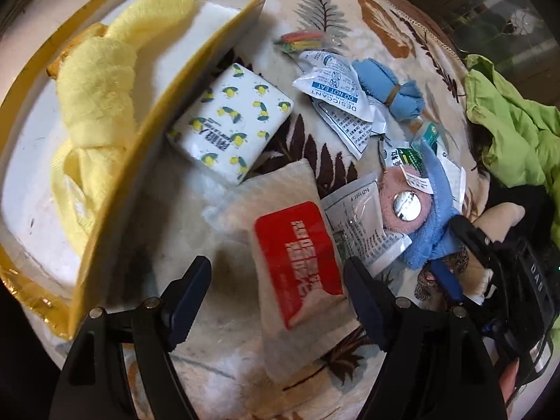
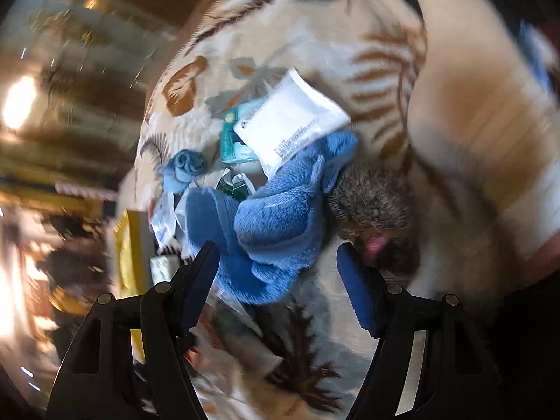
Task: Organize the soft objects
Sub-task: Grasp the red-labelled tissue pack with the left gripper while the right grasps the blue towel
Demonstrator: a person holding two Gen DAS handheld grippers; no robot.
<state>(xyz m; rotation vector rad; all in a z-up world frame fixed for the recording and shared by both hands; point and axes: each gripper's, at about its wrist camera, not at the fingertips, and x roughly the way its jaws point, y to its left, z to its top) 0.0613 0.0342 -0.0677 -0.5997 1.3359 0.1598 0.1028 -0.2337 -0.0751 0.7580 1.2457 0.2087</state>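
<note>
**Inspector:** The left tool [image 1: 278, 280] is standing open with nothing gripped; its jaws are straddling the near end of the white pouch with the red label [image 1: 297, 266], which is lying flat on the leaf-patterned blanket [image 1: 325, 0]. The pads do not appear to be pressing on it.

**Assistant:** And the right tool [image 2: 278, 262]?

**Inspector:** Also open and empty. It is hanging just over the blue fleece cloth [image 2: 280, 210], which is lying crumpled beside a grey furry toy [image 2: 378, 203]. That view is blurred.

**Assistant:** Where are the sorted items going?

**Inspector:** My reading is the gold-edged box [image 1: 147, 161], which is already holding a yellow towel [image 1: 94, 84]. A lemon-print tissue pack [image 1: 231, 119] is lying just beside its wall, and desiccant sachets [image 1: 336, 87] and a small blue cloth roll [image 1: 388, 87] are lying farther off.

**Assistant:** Advice for the pick?

**Inspector:** I am recommending the left tool close across the pouch's narrow width. The right tool should pinch a thick fold of fleece only, keeping clear of the white packet [image 2: 290, 119] resting on the cloth's far edge, so it is not dragged along.
</note>
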